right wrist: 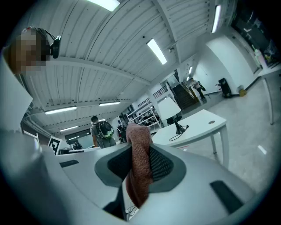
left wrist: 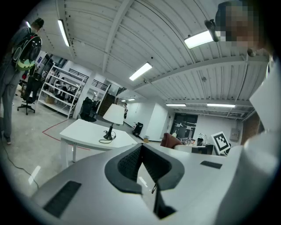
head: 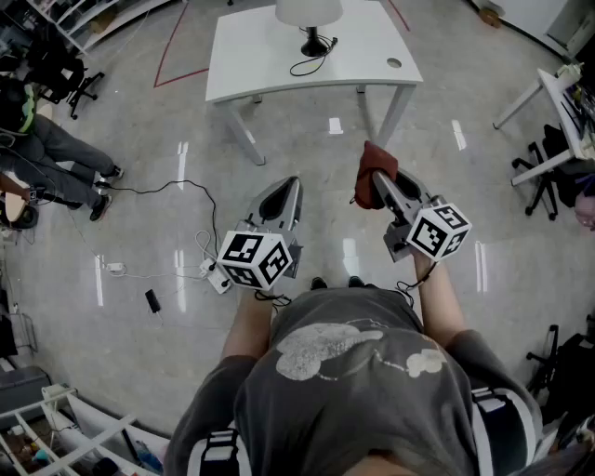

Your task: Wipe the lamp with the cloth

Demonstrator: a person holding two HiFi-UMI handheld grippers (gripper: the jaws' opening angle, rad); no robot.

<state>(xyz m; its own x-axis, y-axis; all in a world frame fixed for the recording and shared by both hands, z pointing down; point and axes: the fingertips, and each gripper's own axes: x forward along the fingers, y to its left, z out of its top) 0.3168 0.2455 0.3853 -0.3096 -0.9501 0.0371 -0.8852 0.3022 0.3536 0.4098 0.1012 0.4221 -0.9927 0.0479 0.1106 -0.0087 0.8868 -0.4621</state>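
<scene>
The left gripper (head: 289, 186) is pinched shut with nothing in it, and it is well away from the lamp (head: 310, 13). The lamp stands on the white bench (head: 256, 56), with its cord (head: 311, 63) right by it. The right gripper (head: 379, 181) squeezes the red cloth (head: 370, 167), also well away from the lamp. I think no wiping has begun; the cloth must reach the lamp first.

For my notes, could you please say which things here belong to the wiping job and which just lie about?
Job: cloth, clamped in the right gripper; lamp; table under it.
Lying about: power strip, floor cable, office chair.
</scene>
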